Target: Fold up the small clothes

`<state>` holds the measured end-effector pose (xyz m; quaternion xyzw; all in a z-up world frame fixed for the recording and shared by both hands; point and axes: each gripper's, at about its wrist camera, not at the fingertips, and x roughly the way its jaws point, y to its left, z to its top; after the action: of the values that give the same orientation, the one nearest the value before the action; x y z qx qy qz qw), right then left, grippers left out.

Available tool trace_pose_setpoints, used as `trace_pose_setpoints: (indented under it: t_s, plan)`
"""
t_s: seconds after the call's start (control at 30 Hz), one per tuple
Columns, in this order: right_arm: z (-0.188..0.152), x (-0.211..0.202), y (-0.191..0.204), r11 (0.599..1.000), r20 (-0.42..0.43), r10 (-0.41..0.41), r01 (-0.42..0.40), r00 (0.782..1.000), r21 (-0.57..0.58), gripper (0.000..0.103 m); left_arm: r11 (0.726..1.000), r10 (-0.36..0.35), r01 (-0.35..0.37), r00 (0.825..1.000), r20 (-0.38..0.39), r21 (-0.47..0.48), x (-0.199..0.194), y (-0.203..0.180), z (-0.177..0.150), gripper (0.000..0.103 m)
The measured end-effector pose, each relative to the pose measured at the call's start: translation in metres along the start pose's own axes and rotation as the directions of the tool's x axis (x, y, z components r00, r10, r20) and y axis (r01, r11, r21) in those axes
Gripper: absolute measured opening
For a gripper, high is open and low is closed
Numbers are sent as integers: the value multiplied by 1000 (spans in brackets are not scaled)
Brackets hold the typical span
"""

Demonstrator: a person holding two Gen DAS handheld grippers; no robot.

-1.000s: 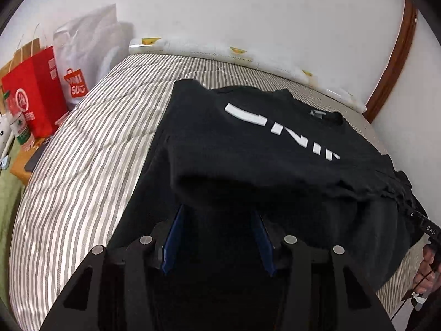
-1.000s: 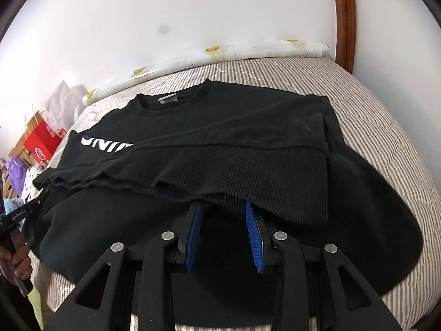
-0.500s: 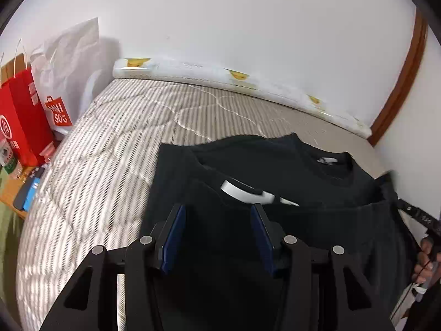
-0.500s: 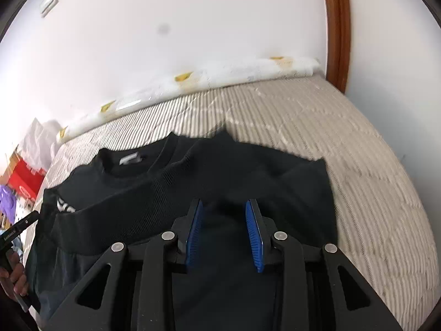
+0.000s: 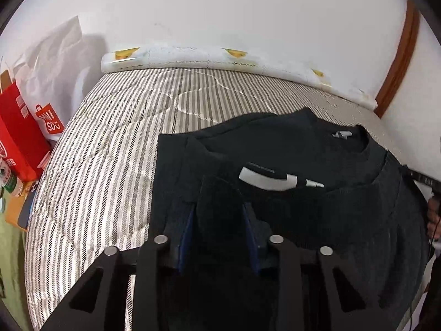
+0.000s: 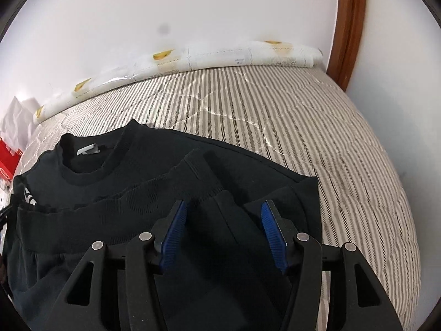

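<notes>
So I'm mid-fold on this black sweatshirt [image 5: 317, 212], laid out on the striped mattress [image 5: 115, 143]. The hem half is doubled up over the chest, its ribbed edge sitting just short of the collar [image 6: 82, 162], so only a sliver of the white print [image 5: 264, 179] peeks out in the middle of the left view.

My left gripper [image 5: 219, 220], bottom centre of its frame, has just been closing and sits fairly narrow, with a raised tuck of the black fabric standing between the blue pads [image 5: 185, 231]. Looks to me like it's pinching that fold, though dark on dark makes it hard to swear the pads are pressing. My right gripper [image 6: 224, 226], bottom centre of its own frame, has just been opening: the jaws stand about half wide, the ribbed hem lies between them, and I can see gaps on both sides, so it isn't gripping anything.

My read: the bottom-to-top fold is basically placed and I'm at the letting-go bit. Next up should be opening the left one too without dragging the edge back, then lifting both clear. After that it probably wants a side-to-side fold, since it's wide across both frames. The red bag [image 5: 19, 138] at the left edge is well away, so no worries there.
</notes>
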<state>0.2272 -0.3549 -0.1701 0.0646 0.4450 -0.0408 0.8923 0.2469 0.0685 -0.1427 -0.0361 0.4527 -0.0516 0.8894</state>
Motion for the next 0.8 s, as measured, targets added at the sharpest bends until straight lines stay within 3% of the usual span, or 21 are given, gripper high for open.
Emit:
trace_pose_setpoints:
  t_s: [0.1, 0.23, 0.3, 0.47, 0.67, 0.8]
  plan:
    - [4, 7, 4, 1000, -11, 22, -22, 1000, -14, 54, 999, -29, 29, 999, 14, -16, -7, 5, -3, 16]
    - [6, 9, 15, 998, 1, -2, 2, 1000, -57, 25, 997, -69, 70, 997, 40, -23, -15, 9, -5, 7]
    - [6, 3, 16, 998, 31, 2, 0, 1000, -59, 22, 998, -66, 68, 996, 61, -18, -19, 9, -6, 7]
    - [4, -23, 4, 999, 115, 52, -50, 992, -20, 18, 995, -83, 88, 990, 116, -42, -32, 12, -1, 7]
    - [16, -64, -12, 994, 243, 105, -110, 964, 4, 18, 993, -100, 109, 981, 165, -46, -47, 5, 24, 7]
    - [28, -57, -20, 993, 244, 94, -108, 965, 46, 18, 997, -64, 72, 975, 210, -28, -41, -2, 45, 6]
